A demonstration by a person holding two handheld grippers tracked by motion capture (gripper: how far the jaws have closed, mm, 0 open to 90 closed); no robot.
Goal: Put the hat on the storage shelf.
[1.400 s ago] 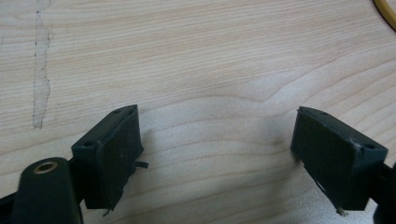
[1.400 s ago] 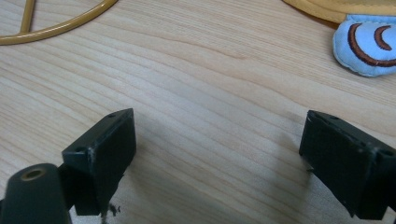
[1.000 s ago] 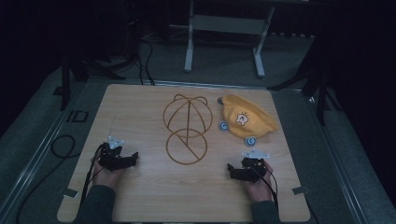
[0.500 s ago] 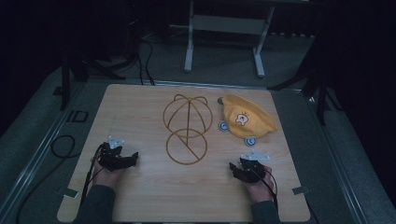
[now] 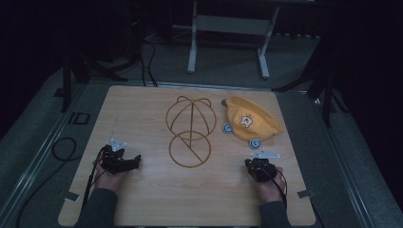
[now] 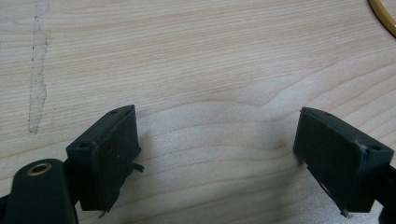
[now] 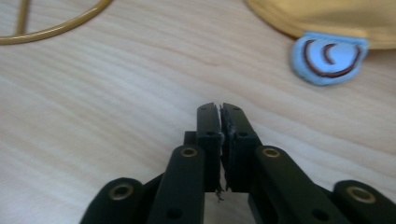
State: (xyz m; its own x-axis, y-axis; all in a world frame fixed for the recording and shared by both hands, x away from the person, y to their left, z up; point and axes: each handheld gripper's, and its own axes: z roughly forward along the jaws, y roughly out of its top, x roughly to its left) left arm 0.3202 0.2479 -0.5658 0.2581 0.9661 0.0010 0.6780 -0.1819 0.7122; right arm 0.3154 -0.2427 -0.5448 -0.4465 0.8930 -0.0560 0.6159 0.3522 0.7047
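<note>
From above, the left gripper [image 5: 134, 160] lay at the lower left of the table [image 5: 142, 109] and the right gripper [image 5: 254, 166] at the lower right, below the yellow hat [image 5: 252, 124]; a wire frame [image 5: 189, 133] sat at centre. The left gripper view showed its jaws spread over bare wood. In the right gripper view, the jaws had just closed on nothing, the hat's blue ear [image 7: 328, 57] at upper right.
</note>
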